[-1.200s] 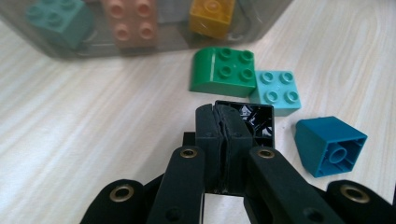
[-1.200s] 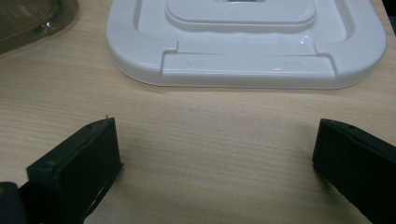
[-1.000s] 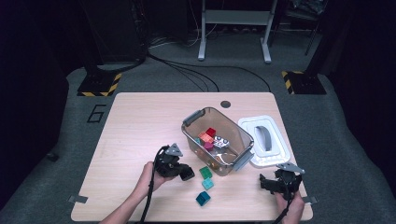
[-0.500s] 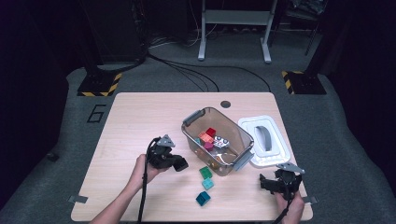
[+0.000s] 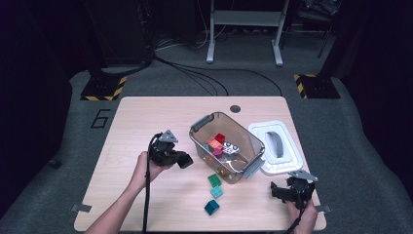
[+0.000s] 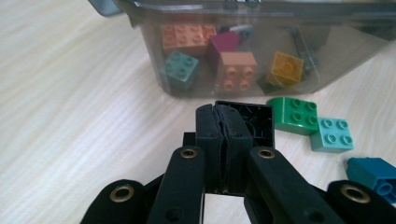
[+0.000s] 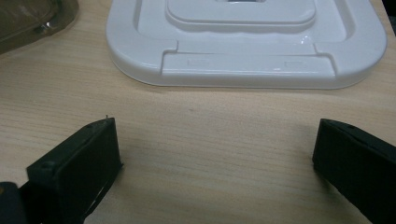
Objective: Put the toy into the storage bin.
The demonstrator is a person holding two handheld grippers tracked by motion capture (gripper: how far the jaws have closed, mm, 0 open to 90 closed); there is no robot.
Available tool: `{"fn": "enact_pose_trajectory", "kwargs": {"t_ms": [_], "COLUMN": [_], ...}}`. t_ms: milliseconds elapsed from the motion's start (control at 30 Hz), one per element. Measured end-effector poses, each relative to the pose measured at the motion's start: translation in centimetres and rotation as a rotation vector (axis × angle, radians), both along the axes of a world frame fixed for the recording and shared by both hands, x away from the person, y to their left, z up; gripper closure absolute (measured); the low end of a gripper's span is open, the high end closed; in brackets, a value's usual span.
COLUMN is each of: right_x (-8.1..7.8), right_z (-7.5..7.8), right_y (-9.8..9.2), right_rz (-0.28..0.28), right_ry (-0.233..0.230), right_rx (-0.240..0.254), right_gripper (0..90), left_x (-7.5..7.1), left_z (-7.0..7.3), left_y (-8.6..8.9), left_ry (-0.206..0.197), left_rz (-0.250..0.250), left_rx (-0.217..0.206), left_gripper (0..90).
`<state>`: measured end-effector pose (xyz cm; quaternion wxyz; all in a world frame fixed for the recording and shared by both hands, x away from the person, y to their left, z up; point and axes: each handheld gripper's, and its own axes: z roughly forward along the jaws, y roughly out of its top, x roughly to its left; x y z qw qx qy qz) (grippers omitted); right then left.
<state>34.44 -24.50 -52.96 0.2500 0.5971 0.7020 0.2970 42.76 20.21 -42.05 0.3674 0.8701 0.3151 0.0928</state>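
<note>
Left gripper: jaws pinched together, nothing visible between the pads, poised beside the clear smoky plastic bin of coloured bricks, apparently ready for the loose green brick, light teal brick and dark teal brick lying on the table just outside it. Right gripper: jaws wide and empty, parked on the light wood table near the white bin lid, probably waiting to reclose. Readable writing: a "6" on the floor mat.

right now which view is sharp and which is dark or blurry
High view: the table is lit, the room around it nearly black. Left gripper view: bricks in the bin read clearly, jaws close up and soft. Right gripper view: wood grain is crisp, the white lid bright but not washed out.
</note>
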Motion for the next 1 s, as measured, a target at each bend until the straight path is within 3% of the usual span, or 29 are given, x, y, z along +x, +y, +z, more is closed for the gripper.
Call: {"fn": "enact_pose_trajectory", "kwargs": {"t_ms": [567,833,1000], "right_x": [0.0,0.0,0.0], "right_z": [0.0,0.0,0.0], "right_y": [0.0,0.0,0.0], "right_rz": [0.000,0.000,0.001], "right_ry": [0.000,0.000,-0.001], "right_rx": [0.000,0.000,0.000], "right_gripper": [0.0,0.0,0.0], "left_x": [1.1,2.4,3.4], "left_z": [4.3,6.2,6.7], "left_y": [0.4,-0.7,-1.5], "left_ry": [-0.077,-0.101,-0.113], "left_rz": [0.029,0.030,0.024], "left_rx": [-0.006,-0.007,0.005], "left_gripper": [87.6,87.6,87.6]}}
